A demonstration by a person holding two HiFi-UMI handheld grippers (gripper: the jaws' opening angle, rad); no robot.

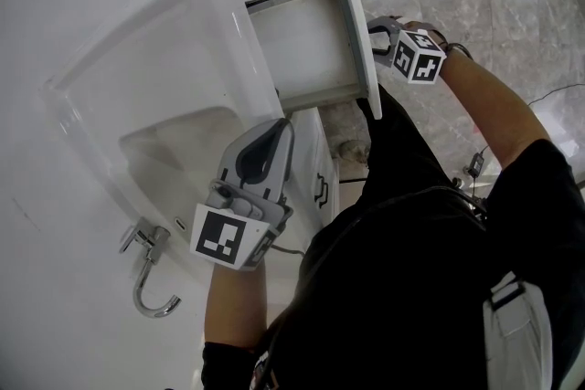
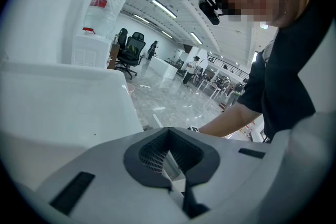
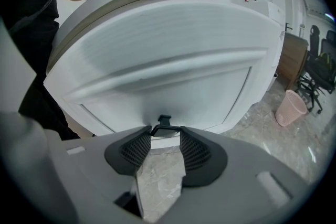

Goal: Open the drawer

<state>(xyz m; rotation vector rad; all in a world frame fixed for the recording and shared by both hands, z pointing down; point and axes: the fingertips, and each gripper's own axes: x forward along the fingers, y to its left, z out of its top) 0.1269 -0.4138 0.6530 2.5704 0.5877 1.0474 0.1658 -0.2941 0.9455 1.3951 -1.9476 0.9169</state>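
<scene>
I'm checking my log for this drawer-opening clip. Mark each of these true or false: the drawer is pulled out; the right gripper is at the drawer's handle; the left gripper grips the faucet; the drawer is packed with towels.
1. The drawer is pulled out. True.
2. The right gripper is at the drawer's black handle. True; its jaws close on it.
3. The left gripper grips the faucet. False: it lies by the sink rim, jaws together, apart from the faucet.
4. The drawer is packed with towels. False: its visible inside is bare white.
</scene>
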